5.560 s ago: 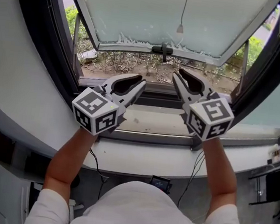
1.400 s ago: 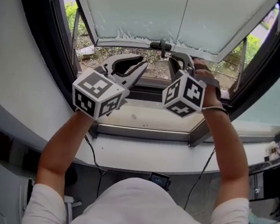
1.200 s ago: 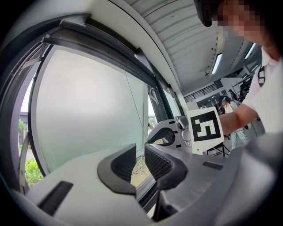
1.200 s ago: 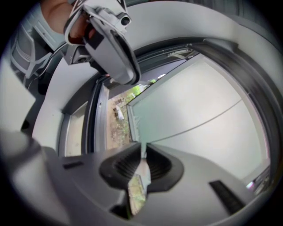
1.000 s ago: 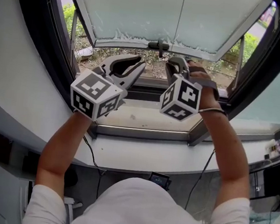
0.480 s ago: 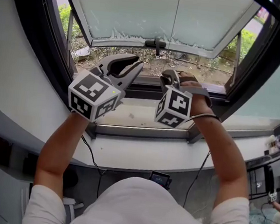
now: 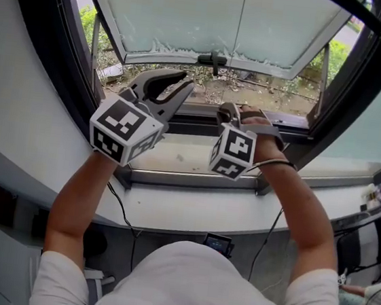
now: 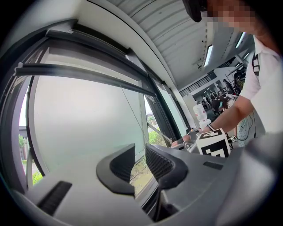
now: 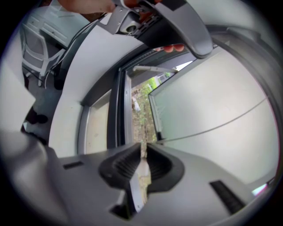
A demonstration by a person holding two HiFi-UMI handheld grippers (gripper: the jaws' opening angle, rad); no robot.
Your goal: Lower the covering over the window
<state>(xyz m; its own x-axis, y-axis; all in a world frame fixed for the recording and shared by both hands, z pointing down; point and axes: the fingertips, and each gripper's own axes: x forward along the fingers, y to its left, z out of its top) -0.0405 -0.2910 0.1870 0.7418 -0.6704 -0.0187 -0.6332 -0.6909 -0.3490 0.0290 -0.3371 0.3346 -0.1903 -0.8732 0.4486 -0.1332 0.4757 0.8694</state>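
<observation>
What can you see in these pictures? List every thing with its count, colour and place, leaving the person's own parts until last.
window sash: one, frosted glass, grey frame, tilted outward.
sash handle: one, black, middle of the sash's lower edge.
dark bar: one, black, across the upper window.
pull cord: one, thin, hanging before the glass down to the right gripper.
window sill: one, pale, beneath the grippers.
plants: green, outside, either side.
small device: one, dark, below the sill.
arms: two, bare, reaching forward.
shirt: one, white, bottom of the head view.
left gripper: one, grey, jaws just been opening, nothing between them.
right gripper: one, grey, shut on the pull cord.
</observation>
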